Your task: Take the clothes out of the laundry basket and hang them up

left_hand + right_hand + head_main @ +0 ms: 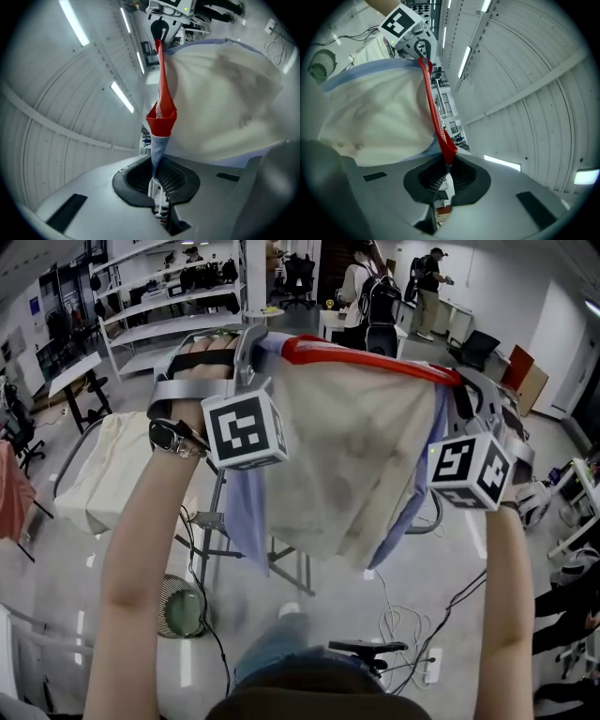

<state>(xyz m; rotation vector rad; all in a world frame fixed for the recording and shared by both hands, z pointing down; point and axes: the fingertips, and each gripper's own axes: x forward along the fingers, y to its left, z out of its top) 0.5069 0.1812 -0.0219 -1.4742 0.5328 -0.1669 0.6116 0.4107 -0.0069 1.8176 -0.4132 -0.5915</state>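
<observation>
You hold the cream fabric garment (347,465), edged in pale blue, spread wide in the air in front of you. Its red mesh band (366,354) runs taut along the top from eleven o'clock to two o'clock in the head view. I judge you stretch it so because a straight top edge drapes flat over a rail.

Your left gripper (251,338) takes the eleven o'clock end; in the left gripper view its jaws are pressed together on the pale blue corner just under the band's tip, and the cloth rises toward twelve o'clock. Your right gripper (440,176) takes the two o'clock end; in its own view the jaws are clamped on the red tip itself, with the band running off toward eleven o'clock. Gripping both ends makes the body hang free below, sagging toward six o'clock.

The grey metal drying rack (202,521) stands low at eight o'clock, partly behind the garment; a cream sheet (103,470) already lies draped over it at nine o'clock. The laundry basket shows in no view.

This looks like the carry toward the rack, with the hanging not yet done. Each grip is a small corner pinch, so a hard pull apart could slip the cloth; bring the band down over a bare rail beside the sheet before you let go.
</observation>
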